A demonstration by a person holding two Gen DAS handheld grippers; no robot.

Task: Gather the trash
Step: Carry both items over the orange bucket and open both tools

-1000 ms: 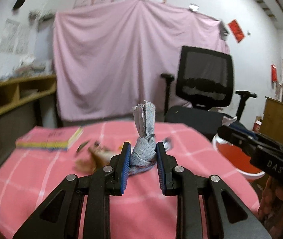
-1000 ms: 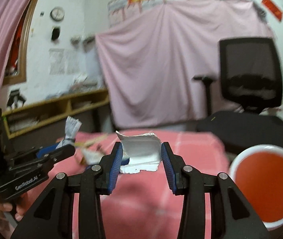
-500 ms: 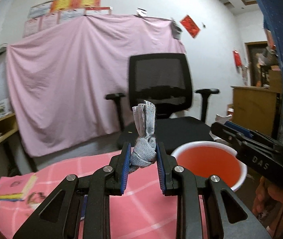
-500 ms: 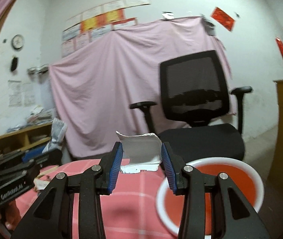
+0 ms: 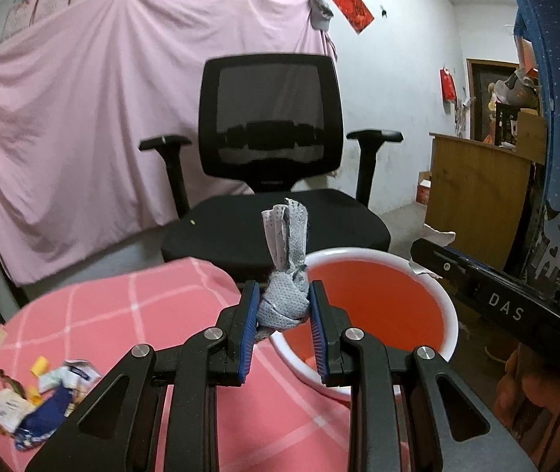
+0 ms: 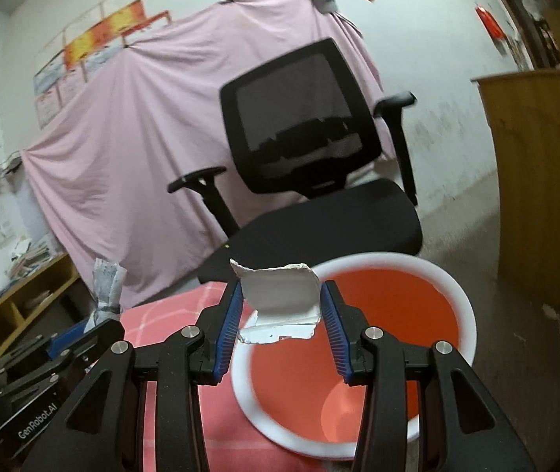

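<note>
Underneath, a pink checked cloth (image 5: 122,314) covers the table, with a heap of wrappers (image 5: 32,397) lying at its near left in the left wrist view. Behind the table stands a black mesh chair (image 5: 272,149) in front of a pink sheet (image 5: 83,118) hung over a white wall; a wooden cabinet (image 5: 476,196) stands at the right. A red bin (image 6: 378,314) with a white rim sits just beside the table's edge, below both tongs.

Clamped between the blue pads of the left tongs (image 5: 283,310) is a knotted grey rag (image 5: 283,295), its twisted end sticking upright above the fingers, in front of the bin's near rim.

The right tongs (image 6: 281,314) grip a torn white card (image 6: 280,295) by its two side edges; the card hangs over the bin's mouth, near its left rim. The two tongs are side by side, each visible at the edge of the other's view.
</note>
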